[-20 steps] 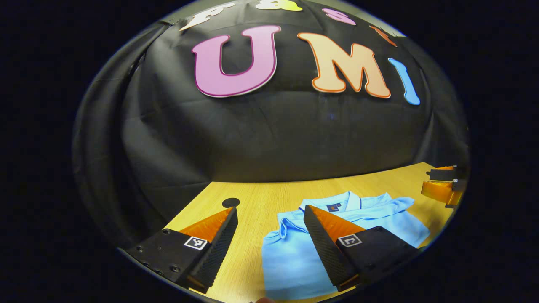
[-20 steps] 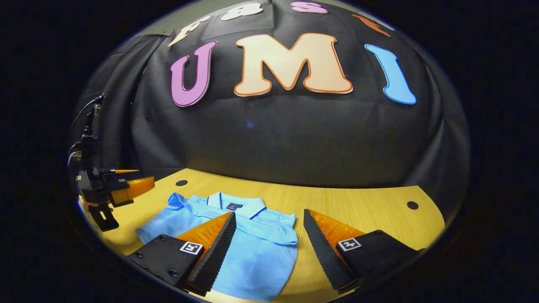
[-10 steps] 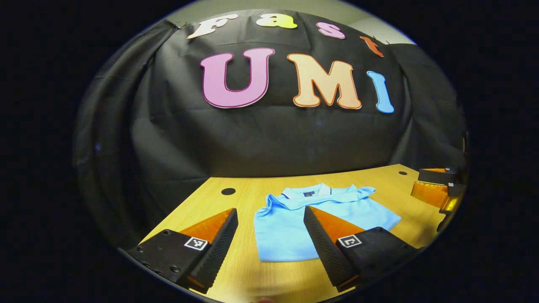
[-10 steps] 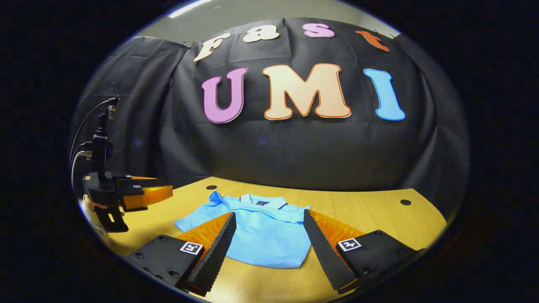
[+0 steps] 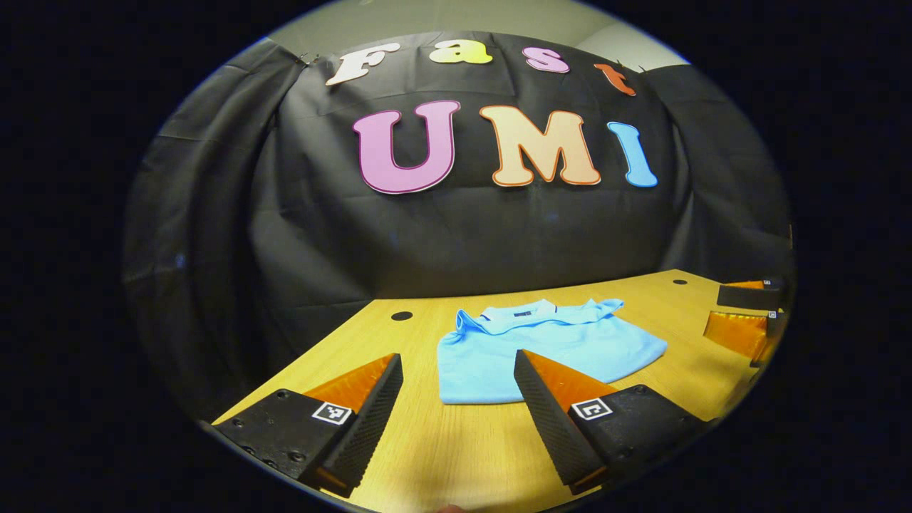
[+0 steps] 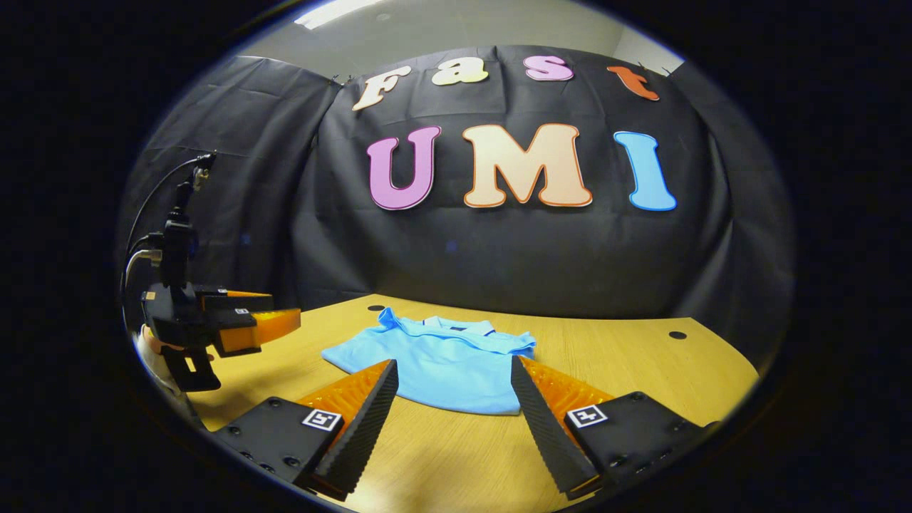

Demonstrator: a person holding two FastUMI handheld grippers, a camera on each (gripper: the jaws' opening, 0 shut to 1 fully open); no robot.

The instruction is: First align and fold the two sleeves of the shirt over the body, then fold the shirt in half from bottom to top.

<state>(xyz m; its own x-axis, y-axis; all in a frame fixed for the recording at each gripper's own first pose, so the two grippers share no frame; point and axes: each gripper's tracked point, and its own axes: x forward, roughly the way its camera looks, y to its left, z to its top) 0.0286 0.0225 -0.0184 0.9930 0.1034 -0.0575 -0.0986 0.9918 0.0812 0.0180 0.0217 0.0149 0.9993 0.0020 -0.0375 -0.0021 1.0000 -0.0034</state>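
The light-blue short-sleeved polo shirt (image 5: pixel 541 345) lies flat on the pale wooden table (image 5: pixel 456 456), folded into a compact rectangle with the collar (image 5: pixel 519 313) at the far side, toward the black cloth wall. Sleeves are tucked over the body, and the near edge is a straight fold line. One sleeve corner pokes out at the far end beside the collar (the right-hand end in the left gripper view, the left-hand end in the right gripper view).

The left gripper (image 5: pixel 457 365) hangs over the table short of the shirt. Its fingers are spread wide, with nothing between them but bare tabletop and the shirt's near corner behind. The fingers touch no cloth. In the right gripper view the same left gripper (image 6: pixel 281 320) sits off at the left edge, above the table and well apart from the shirt, with a hand under it partly visible.

The right gripper (image 6: pixel 452 370) is also spread wide and holds nothing. The shirt (image 6: pixel 434 360) shows in the gap between its fingers, farther off. In the left gripper view the right gripper (image 5: pixel 737 317) shows at the far right edge, above the table and apart from the shirt.

Small dark round holes (image 5: pixel 402 315) dot the tabletop near the wall, one just beyond the shirt's collar end.
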